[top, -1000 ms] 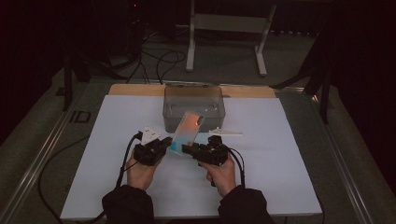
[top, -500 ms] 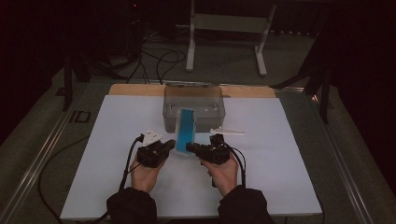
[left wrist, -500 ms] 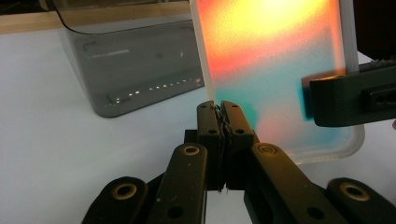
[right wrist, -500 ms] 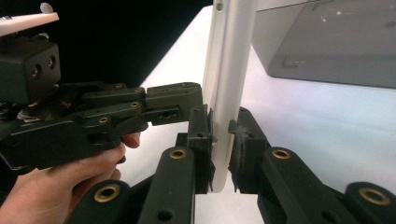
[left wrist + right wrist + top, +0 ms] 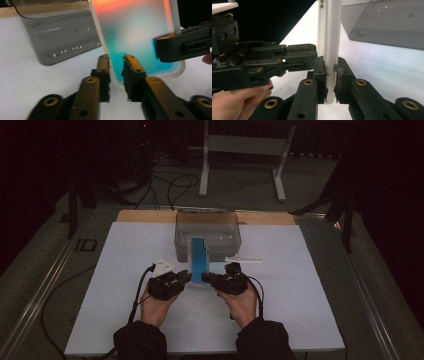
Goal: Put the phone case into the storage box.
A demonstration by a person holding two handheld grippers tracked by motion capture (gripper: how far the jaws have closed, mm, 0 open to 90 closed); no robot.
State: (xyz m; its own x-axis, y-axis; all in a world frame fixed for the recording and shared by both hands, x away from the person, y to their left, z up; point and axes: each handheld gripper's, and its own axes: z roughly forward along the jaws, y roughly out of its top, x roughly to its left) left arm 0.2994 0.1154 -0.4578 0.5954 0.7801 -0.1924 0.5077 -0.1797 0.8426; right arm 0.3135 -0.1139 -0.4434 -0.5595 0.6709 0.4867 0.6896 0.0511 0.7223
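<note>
Before the grey box (image 5: 207,235), both grippers (image 5: 191,279) hold the phone case (image 5: 200,260) upright.

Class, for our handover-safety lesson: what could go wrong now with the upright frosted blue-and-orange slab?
1. The jaws of the left gripper have just been opening around the flat, white-rimmed, frosted blue-and-orange slab, so the right gripper alone clamps it, low on one edge; it may tip or pivot.
2. It stands close before the grey translucent plastic box and could knock against it.
</note>
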